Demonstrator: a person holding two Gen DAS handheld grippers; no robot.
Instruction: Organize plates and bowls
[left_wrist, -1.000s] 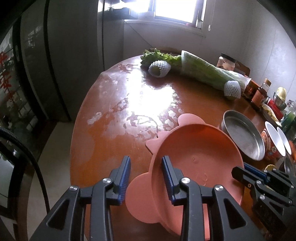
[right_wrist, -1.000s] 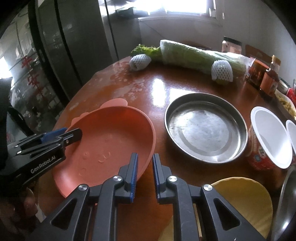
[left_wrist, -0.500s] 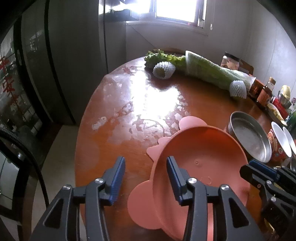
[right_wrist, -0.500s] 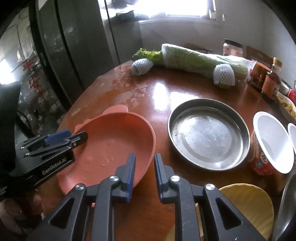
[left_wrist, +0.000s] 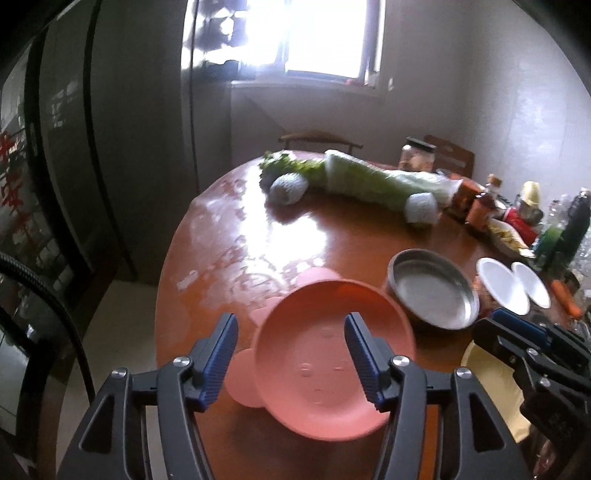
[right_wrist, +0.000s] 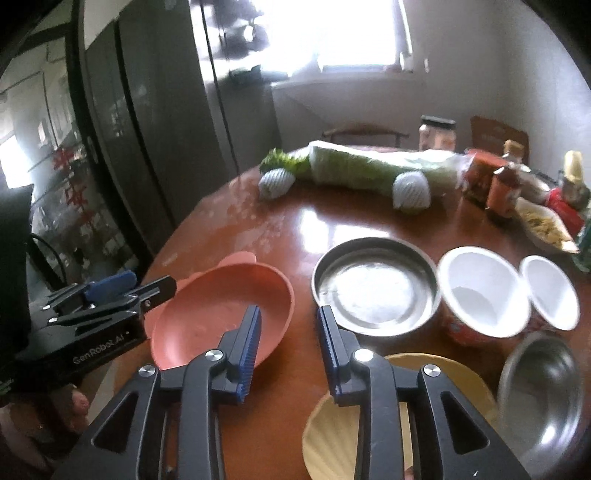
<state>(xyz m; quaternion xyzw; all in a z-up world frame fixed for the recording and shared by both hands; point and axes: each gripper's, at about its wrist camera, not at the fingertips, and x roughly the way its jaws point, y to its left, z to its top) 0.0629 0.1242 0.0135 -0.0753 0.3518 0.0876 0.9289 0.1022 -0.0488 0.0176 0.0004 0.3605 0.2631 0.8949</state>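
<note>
A pink bear-eared plate (left_wrist: 325, 354) lies on the round wooden table (left_wrist: 229, 258); it also shows in the right wrist view (right_wrist: 221, 306). My left gripper (left_wrist: 291, 339) is open wide above it, holding nothing. My right gripper (right_wrist: 290, 326) is open and empty, above the table between the pink plate and a steel pan (right_wrist: 376, 288). The steel pan also shows in the left wrist view (left_wrist: 432, 291). A yellow shell-shaped plate (right_wrist: 402, 424) lies under the right gripper. Two white-lined paper bowls (right_wrist: 480, 291) and a small steel bowl (right_wrist: 543, 380) stand to the right.
A wrapped cabbage (right_wrist: 373, 166), two foam-netted fruits (right_wrist: 410, 192), jars and sauce bottles (right_wrist: 502, 184) crowd the far and right side. A dark fridge (left_wrist: 74, 147) stands left of the table. A chair (left_wrist: 317, 140) is behind it.
Both grippers have opened wider and pulled back and up from the table. The pink plate stays on the table, now seen farther away and between the left fingers.
</note>
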